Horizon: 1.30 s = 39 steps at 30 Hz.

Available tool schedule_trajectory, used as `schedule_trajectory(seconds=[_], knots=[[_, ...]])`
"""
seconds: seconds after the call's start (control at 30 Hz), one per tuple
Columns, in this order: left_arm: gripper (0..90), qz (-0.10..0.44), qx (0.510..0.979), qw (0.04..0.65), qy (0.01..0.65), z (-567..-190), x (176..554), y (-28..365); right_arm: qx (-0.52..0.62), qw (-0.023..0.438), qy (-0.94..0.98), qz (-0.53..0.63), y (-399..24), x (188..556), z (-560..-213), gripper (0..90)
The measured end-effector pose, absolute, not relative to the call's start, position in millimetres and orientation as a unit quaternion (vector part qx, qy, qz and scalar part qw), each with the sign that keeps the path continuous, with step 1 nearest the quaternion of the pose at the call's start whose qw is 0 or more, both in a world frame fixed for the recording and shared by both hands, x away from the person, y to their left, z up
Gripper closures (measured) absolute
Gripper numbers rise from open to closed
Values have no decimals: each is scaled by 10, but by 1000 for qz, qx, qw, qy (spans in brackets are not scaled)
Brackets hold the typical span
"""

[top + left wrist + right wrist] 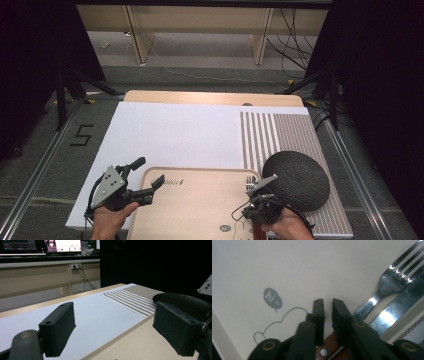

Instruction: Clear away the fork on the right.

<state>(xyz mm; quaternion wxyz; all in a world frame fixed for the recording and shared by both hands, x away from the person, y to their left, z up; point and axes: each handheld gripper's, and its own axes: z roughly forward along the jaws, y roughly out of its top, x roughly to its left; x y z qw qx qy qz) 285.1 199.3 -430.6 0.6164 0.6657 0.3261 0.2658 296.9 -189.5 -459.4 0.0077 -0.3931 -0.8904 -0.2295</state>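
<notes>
Right now the right gripper (327,301) is hovering low over the wooden tray (195,200), its jaws standing only a narrow slit apart with nothing pinched between them, so it is gripping nothing. Just beneath and beside it a fork (392,280) and a knife (402,305) are lying side by side along the tray's right edge, their wood-coloured handles running under the jaws; that placement reads like cutlery being set down neatly together, and the gripper seems to be sitting over the handles because that is the easy end to take or let go of. On the tray a small printed speech bubble (272,298) is showing beside the jaws. Meanwhile the left gripper (145,175) is resting at the tray's left corner, jaws spread wide and empty, probably waiting out of the way or steadying that side. Beyond the right hand a dark round placemat (296,180) is lying on the striped mat (280,135), touching the tray's right rim, with the white sheet (175,135) covering the table under it all.
</notes>
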Motion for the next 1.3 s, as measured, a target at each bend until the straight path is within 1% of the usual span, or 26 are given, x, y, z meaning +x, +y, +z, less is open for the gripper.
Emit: schedule_trajectory(seconds=[0.07,0.1,0.13,0.27,0.37,0.47,0.5,0.57,0.77,0.93,1.17,1.3], knots=[[169,266,665,617,326,-4305,2852,1993,-392,17,-888,-239,-1898,2966,-4584,678],[169,265,665,617,326,-4305,2852,1993,-394,22,-885,-246,-1901,2970,-4575,612],[168,265,665,617,326,-4306,2852,1993,-394,25,-884,-251,-1905,2975,-4569,599],[169,265,664,617,327,-4304,2851,1995,-396,44,-871,-287,-1930,2988,-4519,469],[169,266,664,618,326,-4305,2852,1994,-400,56,-857,-320,-1967,3001,-4488,349],[168,266,664,618,327,-4306,2852,1995,-408,82,-840,-349,-1989,3001,-4449,252],[168,266,664,618,327,-4306,2853,1995,-411,85,-835,-356,-1994,3006,-4436,204],[168,266,663,619,327,-4305,2852,1995,-417,85,-829,-362,-2005,3014,-4415,189],[168,265,664,619,326,-4304,2851,1994,-434,87,-814,-376,-2048,3028,-4388,189],[169,265,664,619,327,-4304,2850,1995,-451,73,-804,-381,-2120,3039,-4348,189],[169,266,663,619,326,-4302,2850,1996,-472,68,-785,-397,-2296,3061,-4315,189],[169,266,664,619,326,-4303,2850,1996,-487,52,-775,-399,-2375,3067,-4290,189]])
